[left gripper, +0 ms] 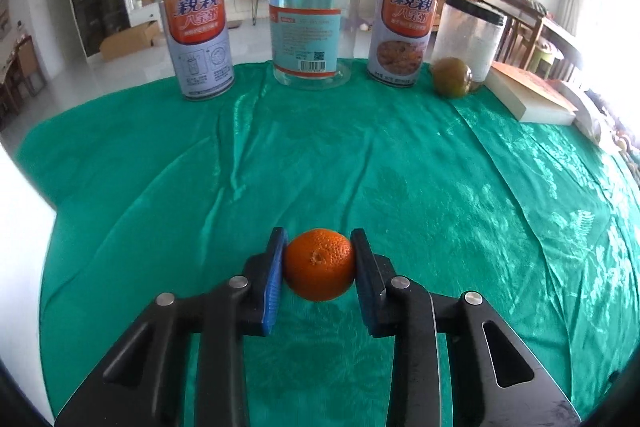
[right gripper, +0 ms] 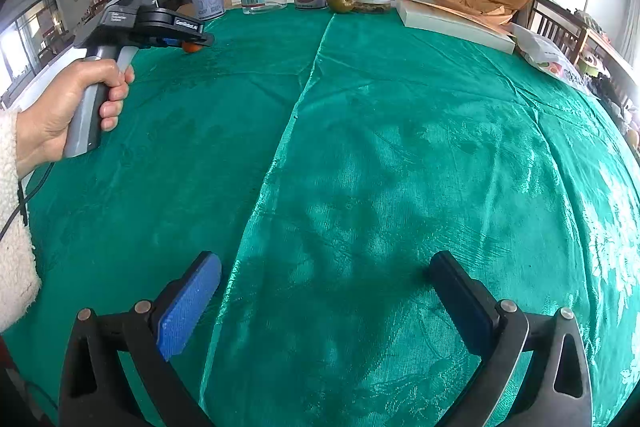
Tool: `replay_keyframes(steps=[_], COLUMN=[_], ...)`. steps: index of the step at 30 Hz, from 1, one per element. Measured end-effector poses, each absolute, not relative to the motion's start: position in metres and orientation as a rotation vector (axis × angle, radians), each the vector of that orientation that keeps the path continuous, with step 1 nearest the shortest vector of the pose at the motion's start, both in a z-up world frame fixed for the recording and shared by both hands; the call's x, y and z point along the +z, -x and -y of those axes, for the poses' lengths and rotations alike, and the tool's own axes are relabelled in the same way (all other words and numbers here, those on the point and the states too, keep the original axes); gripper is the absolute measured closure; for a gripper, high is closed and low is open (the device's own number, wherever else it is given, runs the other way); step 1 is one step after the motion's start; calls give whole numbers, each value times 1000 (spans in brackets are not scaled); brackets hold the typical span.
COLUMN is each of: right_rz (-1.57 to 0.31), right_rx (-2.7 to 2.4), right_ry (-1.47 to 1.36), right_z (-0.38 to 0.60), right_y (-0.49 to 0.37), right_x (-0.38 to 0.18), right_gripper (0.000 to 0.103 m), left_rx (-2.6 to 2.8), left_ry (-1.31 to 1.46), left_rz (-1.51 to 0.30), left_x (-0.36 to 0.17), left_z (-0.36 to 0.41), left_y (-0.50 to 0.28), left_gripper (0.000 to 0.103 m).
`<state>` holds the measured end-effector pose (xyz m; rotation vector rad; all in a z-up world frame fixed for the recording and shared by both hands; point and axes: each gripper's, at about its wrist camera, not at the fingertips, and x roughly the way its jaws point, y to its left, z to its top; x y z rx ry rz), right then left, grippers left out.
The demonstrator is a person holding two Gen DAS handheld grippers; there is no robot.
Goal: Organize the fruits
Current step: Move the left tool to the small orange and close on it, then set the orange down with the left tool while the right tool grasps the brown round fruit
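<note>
The left tool [left gripper: 319,259] gripped the orange [left gripper: 319,264] on the green-clothed bench [left gripper: 440,187], while the right tool [right gripper: 324,299] stood wide and empty.

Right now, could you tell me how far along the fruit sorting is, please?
Nothing looks sorted yet. In hand: the left gripper is shut on the orange, low over the green cloth. Left: the green fruit sits by the jars at the far edge, and the right gripper is open and empty.

I see a small orange mandarin [left gripper: 319,264] pinched between my left claw's [left gripper: 319,259] pads; a greenish-brown pear [left gripper: 452,76] sits far ahead, right.
</note>
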<state>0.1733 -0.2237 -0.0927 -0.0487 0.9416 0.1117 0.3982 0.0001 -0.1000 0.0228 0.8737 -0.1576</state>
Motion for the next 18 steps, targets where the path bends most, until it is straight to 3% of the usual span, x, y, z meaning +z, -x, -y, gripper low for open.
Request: replay_keyframes(steps=[13, 15, 18], right_rz=[-944, -944, -942], right_rx=[94, 92, 95], right_ry=[53, 52, 40], right_z=[222, 222, 224], right_y=[-175, -174, -173], right_x=[-94, -94, -94], right_gripper=[0, 0, 0], left_rx=[-243, -211, -144], left_ry=[-39, -50, -76], left_rz=[-921, -928, -912], left_x=[-98, -108, -114], left_z=[-39, -42, -45], left_y=[-241, -240, -241], left_gripper=[66, 40, 23])
